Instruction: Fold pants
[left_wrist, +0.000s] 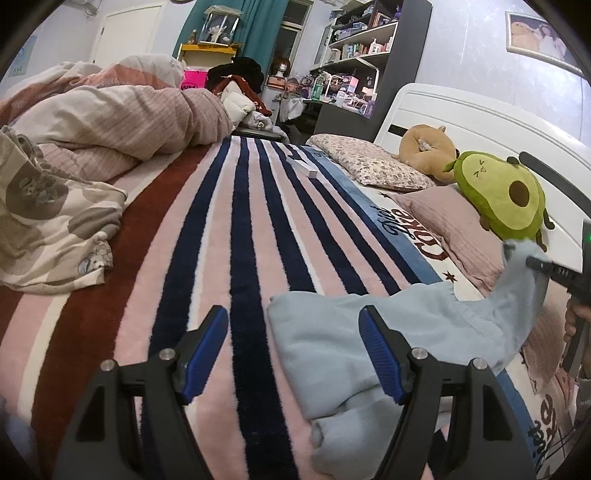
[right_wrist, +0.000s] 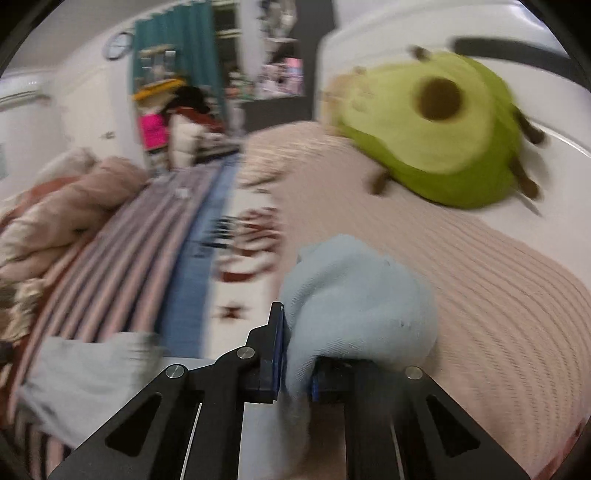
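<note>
Left claw (left_wrist: 291, 350) wide open, blue pads far apart, holding nothing, hovering low over the striped blanket (left_wrist: 236, 229) on the bed. Its right finger (left_wrist: 380, 354) sits over the near edge of the light blue pants (left_wrist: 332, 354); contact can't be confirmed from this view. Pants lie bunched on the blanket at the near right of the bed, just in front of the pink ribbed pillow (left_wrist: 454, 229). One end of the pants is pulled up off the bed to the right, pinched by the right claw (left_wrist: 535, 264), seen at the frame edge in the left wrist view. Right wrist view is motion-blurred: right claw (right_wrist: 295, 373) nearly closed, a thick wad of light blue pants (right_wrist: 354, 295) clamped between the pads and bulging up over the fingers, rest of the fabric trailing down and left onto the blanket. Green avocado plush (left_wrist: 498, 195) rests on the pink pillow against the white headboard (left_wrist: 461, 110), tan plush (left_wrist: 428, 151) beside it, floral pillow (left_wrist: 373, 162) further along. Crumpled pink duvet (left_wrist: 122, 114) heaped on the far left of the bed, printed beige garment (left_wrist: 51, 218) near it. Small white flat object (left_wrist: 303, 166) lies on the blanket mid-bed, too small to identify.
</note>
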